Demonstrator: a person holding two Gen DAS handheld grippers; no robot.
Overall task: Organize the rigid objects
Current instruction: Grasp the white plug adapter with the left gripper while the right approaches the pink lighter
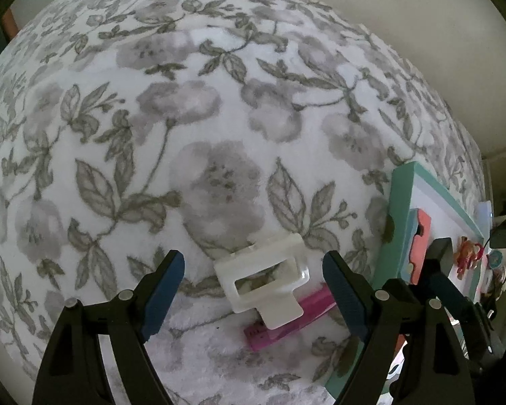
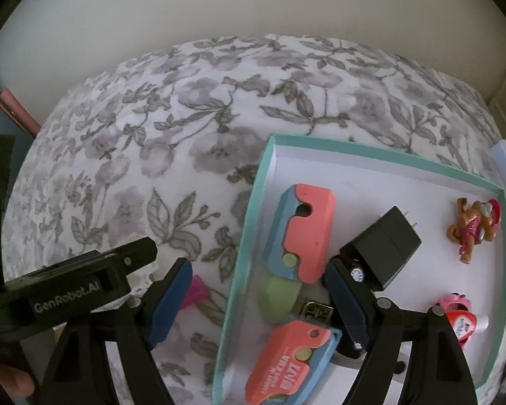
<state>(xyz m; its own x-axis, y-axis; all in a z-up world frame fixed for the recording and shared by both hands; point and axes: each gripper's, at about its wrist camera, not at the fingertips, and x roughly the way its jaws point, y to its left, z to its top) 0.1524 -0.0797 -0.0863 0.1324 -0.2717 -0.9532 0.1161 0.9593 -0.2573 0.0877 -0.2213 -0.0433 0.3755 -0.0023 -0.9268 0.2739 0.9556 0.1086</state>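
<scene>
Left wrist view. The left gripper (image 1: 253, 287) points down at a floral blanket (image 1: 202, 118), its blue-padded jaws spread wide and pinching nothing. Between the jaws, flat on the blanket, lies a white hair claw clip (image 1: 264, 278); it overlaps one end of a pink hair clip (image 1: 286, 325) lying beneath it. Neither pad touches either clip. At the right edge of the blanket stands a teal-rimmed box lid (image 1: 401, 202) with a white floor; the right gripper partly hides it.

Right wrist view. The right gripper (image 2: 256, 300) hangs over the near-left corner of the box lid (image 2: 388, 160), jaws spread and empty, one finger outside the left wall and one inside. Inside, near the left wall, lies a coral-and-blue toy knife (image 2: 307, 233) with a green tip; a second one (image 2: 293, 364) lies at the near edge. A black plug adapter (image 2: 384, 239) sits mid-floor, just beside the inner finger. A small brown toy figure (image 2: 472, 226) rests near the right wall, and a pink clip (image 2: 458, 317) lies nearer on that side. The left gripper (image 2: 84, 276) enters from the left.
</scene>
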